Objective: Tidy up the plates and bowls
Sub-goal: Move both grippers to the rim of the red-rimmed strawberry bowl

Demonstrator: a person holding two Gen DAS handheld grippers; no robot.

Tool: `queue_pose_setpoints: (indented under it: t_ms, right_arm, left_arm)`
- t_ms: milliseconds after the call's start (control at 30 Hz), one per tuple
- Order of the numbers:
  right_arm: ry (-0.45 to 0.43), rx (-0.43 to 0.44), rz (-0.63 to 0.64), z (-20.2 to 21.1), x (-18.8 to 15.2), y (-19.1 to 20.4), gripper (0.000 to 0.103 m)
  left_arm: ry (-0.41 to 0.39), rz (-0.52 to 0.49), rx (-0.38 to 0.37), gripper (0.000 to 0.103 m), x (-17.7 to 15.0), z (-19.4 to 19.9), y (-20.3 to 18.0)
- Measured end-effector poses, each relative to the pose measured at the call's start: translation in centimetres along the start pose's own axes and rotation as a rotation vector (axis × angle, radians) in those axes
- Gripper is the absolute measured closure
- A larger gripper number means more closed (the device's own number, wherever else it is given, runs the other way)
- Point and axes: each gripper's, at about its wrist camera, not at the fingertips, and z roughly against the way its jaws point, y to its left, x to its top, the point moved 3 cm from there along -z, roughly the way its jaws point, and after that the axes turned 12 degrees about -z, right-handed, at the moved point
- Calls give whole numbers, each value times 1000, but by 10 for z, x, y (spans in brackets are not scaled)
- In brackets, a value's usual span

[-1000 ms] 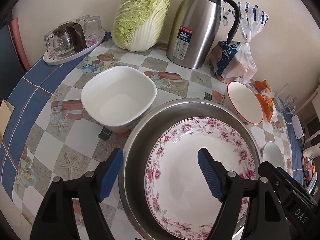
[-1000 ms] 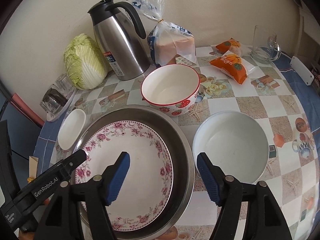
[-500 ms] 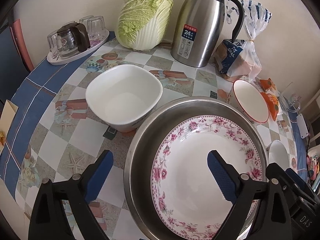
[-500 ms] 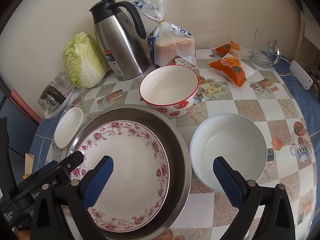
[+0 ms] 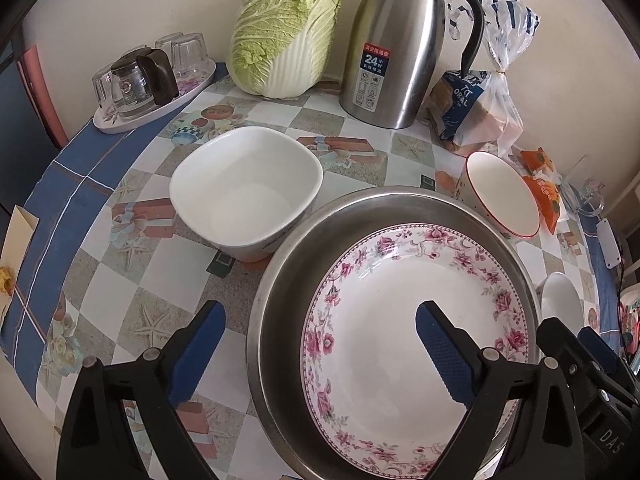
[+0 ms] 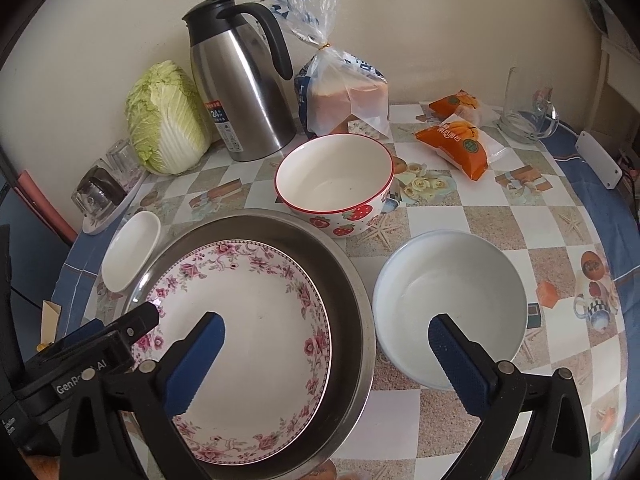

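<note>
A pink-flowered plate (image 5: 408, 320) (image 6: 248, 320) lies inside a wide steel basin (image 5: 280, 280) (image 6: 348, 280). My left gripper (image 5: 320, 316) hovers open over the basin's left rim, with one finger outside the basin and one over the plate. My right gripper (image 6: 326, 324) is open too, straddling the basin's right rim and a white round bowl (image 6: 452, 300) (image 5: 560, 300). A white square bowl (image 5: 248, 188) (image 6: 132, 252) stands left of the basin. Behind the basin sits a red-rimmed strawberry bowl (image 6: 336, 184) (image 5: 504, 192). Neither gripper holds anything.
Along the wall stand a cabbage (image 5: 284, 28), a steel thermos jug (image 5: 396, 44), a bagged loaf (image 6: 348, 96) and a tray of glasses (image 5: 152, 80). Orange snack packs (image 6: 456, 140), a glass mug (image 6: 528, 112) and a white power strip (image 6: 600, 160) lie at the right.
Both grippers have opened wider, the right one more than the left. Neither hand has shifted, and the dishes lie as before.
</note>
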Motion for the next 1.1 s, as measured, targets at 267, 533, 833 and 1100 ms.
queue_pose_setpoints:
  t_ms: [267,533,833,1100]
  right_arm:
    - [-36,0,-38,6,5,-9,0]
    - [-110,26,-44,16,15,-13,0]
    - [-95,19,-23,7,40,-17,0]
    - [-84,9,14,5,73,-18,0]
  left_arm:
    - [-8,-18,-33,7,5,-1,-7]
    - [-60,-20,-79,7,30,-2,-13]
    - [-125,-82,-127,7,78,-1,-24]
    - [-118,-129,-159,7,111,-2,-31]
